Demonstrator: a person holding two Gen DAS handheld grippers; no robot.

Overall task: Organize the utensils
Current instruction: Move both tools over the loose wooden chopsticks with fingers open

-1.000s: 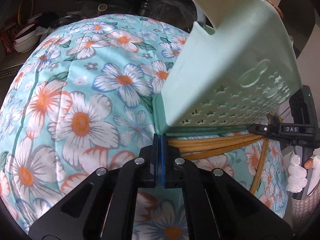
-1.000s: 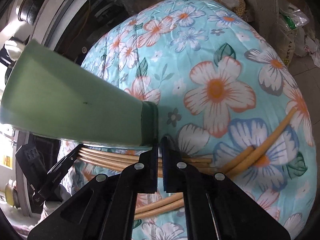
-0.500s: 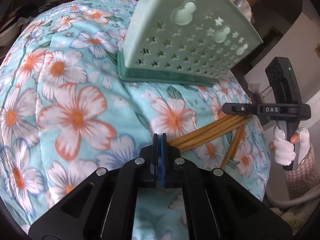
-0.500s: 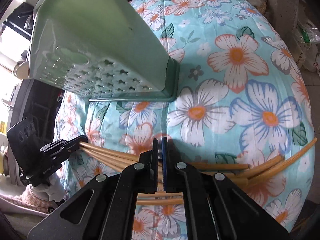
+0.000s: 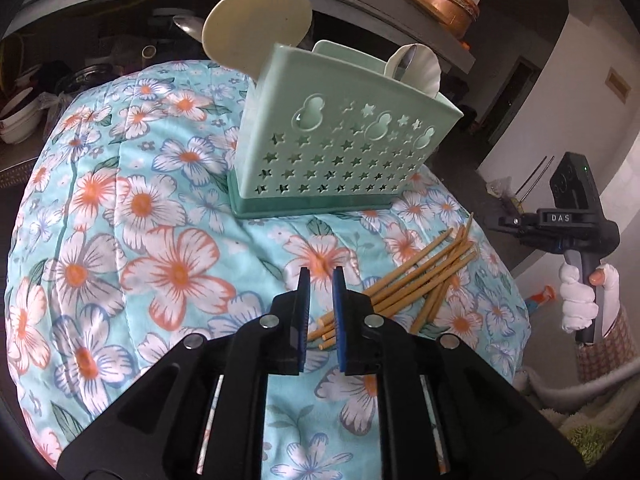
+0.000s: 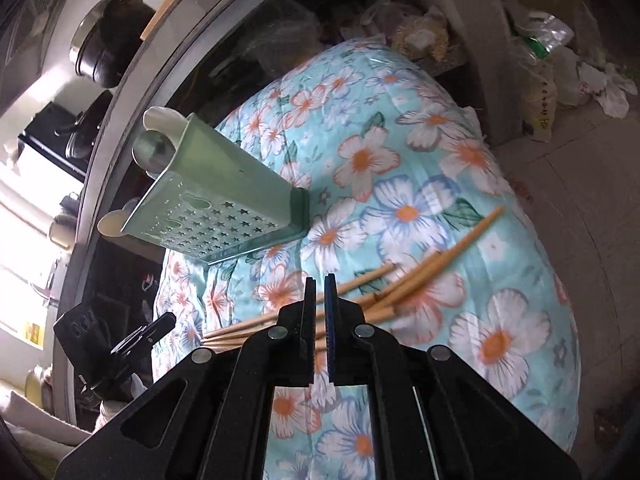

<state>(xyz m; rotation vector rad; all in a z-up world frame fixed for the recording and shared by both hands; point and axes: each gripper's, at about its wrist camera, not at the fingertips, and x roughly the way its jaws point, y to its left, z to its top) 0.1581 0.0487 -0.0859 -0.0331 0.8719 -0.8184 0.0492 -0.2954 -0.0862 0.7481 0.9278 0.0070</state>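
Note:
A mint-green utensil holder [image 5: 340, 152] with star cutouts stands upright on the flowered cloth [image 5: 160, 240]; cream spoons [image 5: 416, 66] stick out of its top. It also shows in the right wrist view [image 6: 216, 200]. Several wooden chopsticks [image 5: 424, 276] lie loose on the cloth in front of it, and show in the right wrist view too [image 6: 404, 280]. My left gripper [image 5: 319, 280] is slightly open and empty, just left of the chopstick ends. My right gripper [image 6: 319, 292] has a narrow gap and hovers empty over the chopsticks. The right gripper is also visible in the left wrist view [image 5: 560, 216].
The cloth covers a rounded mound that drops off at its edges. Dark shelves with pots [image 6: 104, 56] and bowls [image 5: 16, 116] stand behind. Plastic bags [image 6: 552, 60] lie on the floor at the right.
Both grippers have pulled back and up from the holder and chopsticks. The holder now stands free on the cloth. The left gripper's jaws have opened a little.

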